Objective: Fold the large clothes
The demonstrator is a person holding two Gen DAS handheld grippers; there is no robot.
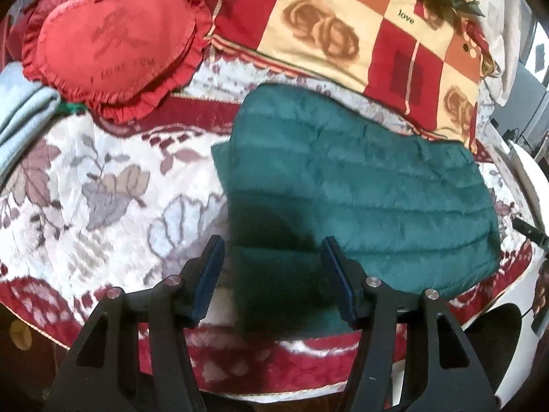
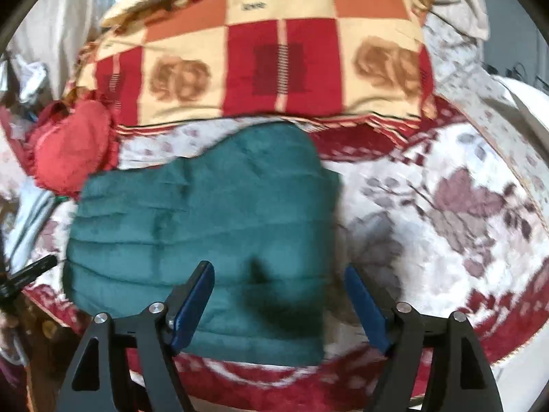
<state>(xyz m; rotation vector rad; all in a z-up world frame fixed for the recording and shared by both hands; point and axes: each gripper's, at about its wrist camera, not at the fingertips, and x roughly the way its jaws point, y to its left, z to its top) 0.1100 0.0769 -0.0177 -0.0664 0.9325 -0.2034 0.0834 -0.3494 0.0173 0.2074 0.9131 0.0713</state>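
Left wrist: left tool [image 1: 271, 243] spread over folded green jacket [image 1: 360, 199]; right tool [image 2: 278, 269] likewise (gripping nothing).

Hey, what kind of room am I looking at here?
Most likely a bedroom. A green quilted jacket lies on a bed with a flowered bedspread, with a checked pillow and a red heart-shaped cushion at its far end.

1 green jacket [image 1: 360, 185], 1 red heart cushion [image 1: 113, 41], 1 checked blanket [image 1: 343, 31], prob. 1 floral bedspread [image 1: 103, 185].
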